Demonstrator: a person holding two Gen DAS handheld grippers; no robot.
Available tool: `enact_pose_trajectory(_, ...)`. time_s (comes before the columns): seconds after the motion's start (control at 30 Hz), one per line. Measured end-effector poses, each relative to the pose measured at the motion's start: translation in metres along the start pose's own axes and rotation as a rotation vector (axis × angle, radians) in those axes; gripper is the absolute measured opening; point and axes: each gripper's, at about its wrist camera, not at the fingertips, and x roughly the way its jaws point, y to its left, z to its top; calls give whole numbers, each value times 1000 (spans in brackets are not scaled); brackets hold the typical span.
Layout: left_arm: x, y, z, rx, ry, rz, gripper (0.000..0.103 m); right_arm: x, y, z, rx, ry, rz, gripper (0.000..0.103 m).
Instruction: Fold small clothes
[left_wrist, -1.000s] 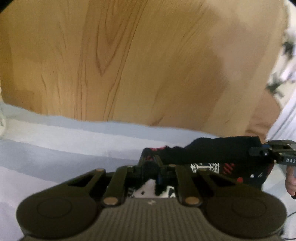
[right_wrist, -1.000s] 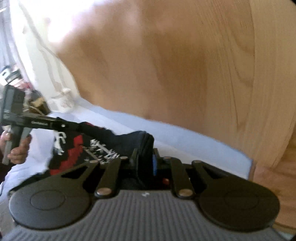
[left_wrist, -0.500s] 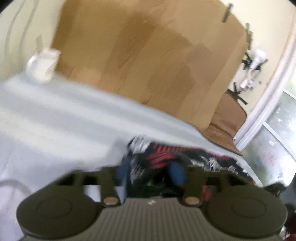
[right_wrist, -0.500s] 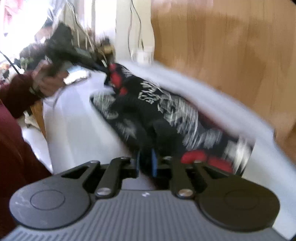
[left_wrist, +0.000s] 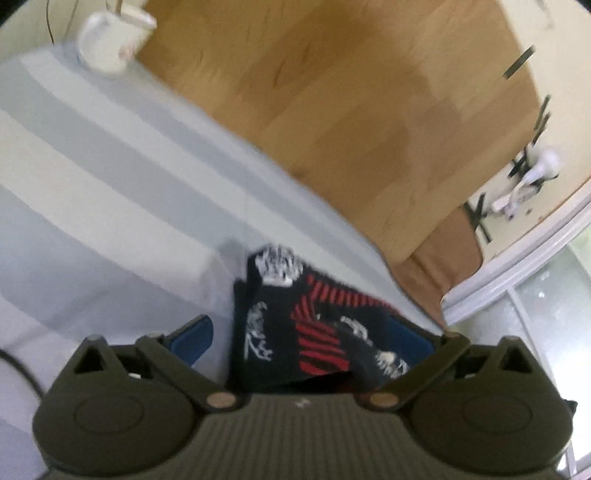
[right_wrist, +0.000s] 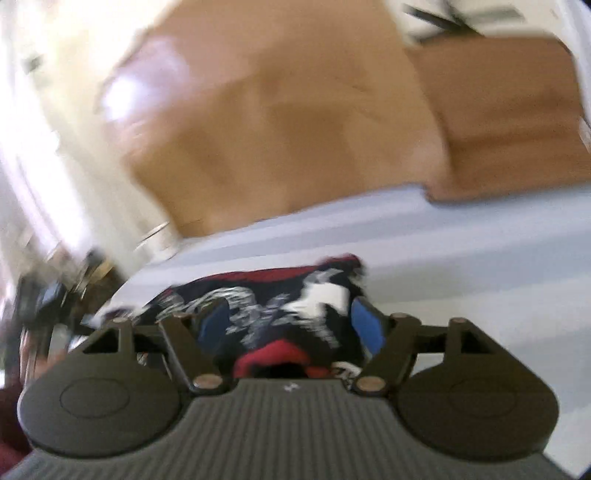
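Note:
A small black garment (left_wrist: 306, 325) with red stripes and white prints lies on the pale blue and white striped cloth (left_wrist: 96, 192). My left gripper (left_wrist: 295, 339) hovers over its near end, jaws opening wide; the blue pads (left_wrist: 192, 336) stand apart from the fabric lying between them. In the right wrist view the same garment (right_wrist: 280, 310) lies bunched under my right gripper (right_wrist: 288, 325), whose jaws are opening too. Its blue pads (right_wrist: 364, 325) flank the cloth without pressing it. The picture is blurred.
A white mug (left_wrist: 110, 40) stands at the far left corner of the cloth. Wooden floor (left_wrist: 351, 103) lies beyond the table edge, with a brown mat (left_wrist: 454, 251) and a white stand (left_wrist: 532, 177) at the right. A dark red sleeve (right_wrist: 11, 417) shows at the left.
Both grippers swung round and let go of the garment: their shut jaws opened wide. The garment, held stretched in the air before, now lies on the striped cloth.

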Motion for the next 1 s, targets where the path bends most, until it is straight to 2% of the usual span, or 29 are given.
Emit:
enact_pose_trajectory(0.03,7,-1,-3,-1,17,9,85,6,-2,-3,23,13,-12,68)
enact_pose_trajectory(0.07,14,-5,-5,11,36,20,58,14,1,-7,26,36,-5,44)
enact_pose_trajectory(0.1,19,-10,-7,37,48,46,44,19,5,-10,13,64,8,25)
enact_pose_trajectory(0.13,21,-17,-7,81,50,91,23,21,13,-13,-15,73,6,24)
enact_pose_trajectory(0.17,20,-25,-8,138,43,138,20,16,18,-12,-34,58,0,21)
enact_pose_trajectory(0.27,0,-39,-3,231,1,167,17,-16,24,-6,-30,-18,63,20)
enact_pose_trajectory(0.33,-10,-50,-8,330,-23,200,17,-32,20,-9,-54,-51,54,20)
enact_pose_trajectory(0.37,-9,-56,-15,394,-26,235,17,-33,18,-14,-66,-44,30,20)
enact_pose_trajectory(0.43,7,-64,-33,507,7,309,18,-17,8,-26,-37,22,-31,20)
enact_pose_trajectory(0.5,32,-62,-50,569,50,387,22,0,-9,-40,22,64,-71,22)
enact_pose_trajectory(0.53,35,-64,-58,606,1,416,27,0,-13,-43,38,41,-54,24)
enact_pose_trajectory(0.57,37,-67,-61,627,-6,436,28,-2,-14,-40,43,37,-47,33)
enact_pose_trajectory(0.6,35,-71,-61,629,-7,442,34,-6,-13,-36,38,27,-47,44)
enact_pose_trajectory(0.67,17,-72,-55,606,-32,386,53,-20,-11,-30,15,-22,-47,46)
enact_pose_trajectory(0.7,5,-73,-52,592,-69,366,55,-26,-11,-25,-1,-47,-51,46)
enact_pose_trajectory(0.8,-25,-76,-36,530,-179,318,55,-37,-5,-14,-36,-118,-59,46)
enact_pose_trajectory(0.87,-33,-81,-27,472,-219,249,55,-31,3,-8,-56,-136,-27,46)
enact_pose_trajectory(0.93,-24,-88,-23,458,-213,178,54,-18,22,-6,-91,-128,19,46)
enact_pose_trajectory(1.0,-5,-97,-28,493,-178,164,51,-3,44,-6,-124,-97,46,46)
